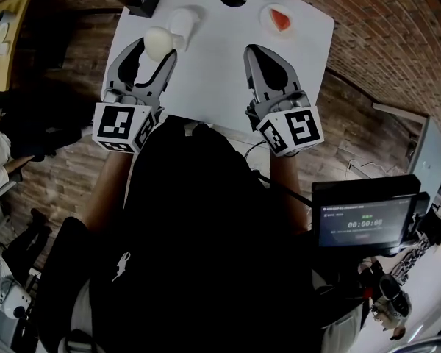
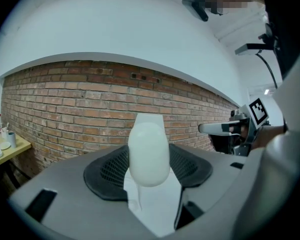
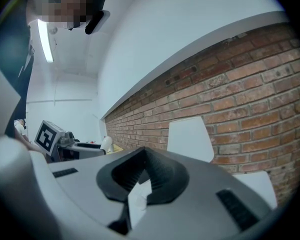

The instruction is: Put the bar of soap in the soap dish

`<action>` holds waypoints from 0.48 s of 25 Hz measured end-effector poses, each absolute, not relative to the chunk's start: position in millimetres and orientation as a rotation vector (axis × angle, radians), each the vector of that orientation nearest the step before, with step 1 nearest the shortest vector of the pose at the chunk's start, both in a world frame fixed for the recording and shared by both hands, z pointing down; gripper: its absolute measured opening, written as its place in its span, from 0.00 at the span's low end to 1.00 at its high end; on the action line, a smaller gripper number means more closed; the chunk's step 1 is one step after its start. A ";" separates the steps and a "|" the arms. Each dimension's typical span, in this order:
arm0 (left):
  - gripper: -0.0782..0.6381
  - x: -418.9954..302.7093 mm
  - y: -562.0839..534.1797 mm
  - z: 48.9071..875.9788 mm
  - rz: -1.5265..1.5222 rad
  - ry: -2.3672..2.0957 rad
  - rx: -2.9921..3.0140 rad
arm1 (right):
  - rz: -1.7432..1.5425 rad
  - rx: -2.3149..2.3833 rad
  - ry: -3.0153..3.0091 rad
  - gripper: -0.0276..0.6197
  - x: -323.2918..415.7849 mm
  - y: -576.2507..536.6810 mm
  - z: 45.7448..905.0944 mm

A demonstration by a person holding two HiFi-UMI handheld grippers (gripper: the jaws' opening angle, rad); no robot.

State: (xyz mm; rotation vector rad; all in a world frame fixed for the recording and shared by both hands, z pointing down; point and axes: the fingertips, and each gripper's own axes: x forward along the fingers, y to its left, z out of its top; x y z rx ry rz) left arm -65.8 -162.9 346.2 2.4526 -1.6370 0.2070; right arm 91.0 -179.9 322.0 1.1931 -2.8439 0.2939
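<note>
Over white table (image 1: pixel 228 72), bar of soap (image 2: pixel 148 151) tight between left gripper (image 1: pixel 155 48) fingers; right gripper (image 1: pixel 250 50) closed.

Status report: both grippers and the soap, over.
Left gripper shut on the bar of soap. Right gripper shut, empty. White container just beyond the soap; dish with a red piece far right.

White table (image 1: pixel 220 72) fills the top, small black box (image 1: pixel 141 0) at its upper-left corner; lower right, a dark screen (image 1: pixel 364 215) glows; brick wall (image 2: pixel 65 99) behind.
</note>
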 end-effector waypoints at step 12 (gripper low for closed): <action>0.47 -72.9 -191.6 359.3 0.230 -1.510 2.499 | 0.335 1.288 -2.758 0.05 80.9 -193.5 331.7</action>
